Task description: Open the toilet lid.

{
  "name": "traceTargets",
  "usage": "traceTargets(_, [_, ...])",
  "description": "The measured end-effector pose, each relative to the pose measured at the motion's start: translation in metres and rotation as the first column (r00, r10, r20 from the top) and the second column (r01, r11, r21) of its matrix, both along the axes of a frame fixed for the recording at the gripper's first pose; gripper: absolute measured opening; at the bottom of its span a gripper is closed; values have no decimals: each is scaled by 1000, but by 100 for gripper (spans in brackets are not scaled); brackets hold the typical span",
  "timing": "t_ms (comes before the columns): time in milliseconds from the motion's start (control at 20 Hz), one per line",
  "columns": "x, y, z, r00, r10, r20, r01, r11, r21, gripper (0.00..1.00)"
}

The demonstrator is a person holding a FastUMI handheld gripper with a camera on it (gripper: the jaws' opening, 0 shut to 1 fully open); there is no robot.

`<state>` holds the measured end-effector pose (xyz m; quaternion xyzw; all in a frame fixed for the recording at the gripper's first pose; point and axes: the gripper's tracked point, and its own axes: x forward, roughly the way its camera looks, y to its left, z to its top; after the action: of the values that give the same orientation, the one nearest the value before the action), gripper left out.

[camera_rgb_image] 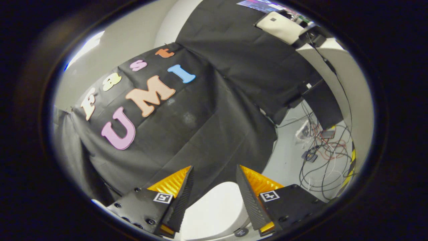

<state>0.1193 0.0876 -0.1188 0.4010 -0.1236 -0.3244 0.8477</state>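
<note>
My gripper [214, 174] is open, with a wide gap between its two fingers and nothing held. A smooth white rounded part of the toilet [217, 209] shows in the gap between the fingers and just below them. I cannot tell whether this white surface is the lid or the tank. The view is tilted, and beyond the fingertips hangs the black cloth wall [200, 127].
To the right of the fingers lies a grey floor [287, 157] with a tangle of cables [321, 157] and small devices. A black-and-yellow striped strip [351, 167] runs along the far right. A dark panel [322, 105] and a pale box [281, 25] stand higher up.
</note>
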Motion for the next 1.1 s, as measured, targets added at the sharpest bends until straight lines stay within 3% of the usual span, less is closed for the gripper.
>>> traceTargets(400, [26, 48, -37, 999, 26, 24, -29, 987, 160, 76])
traceTargets(1100, [28, 124, -146, 984, 81, -157, -25, 942, 334, 76])
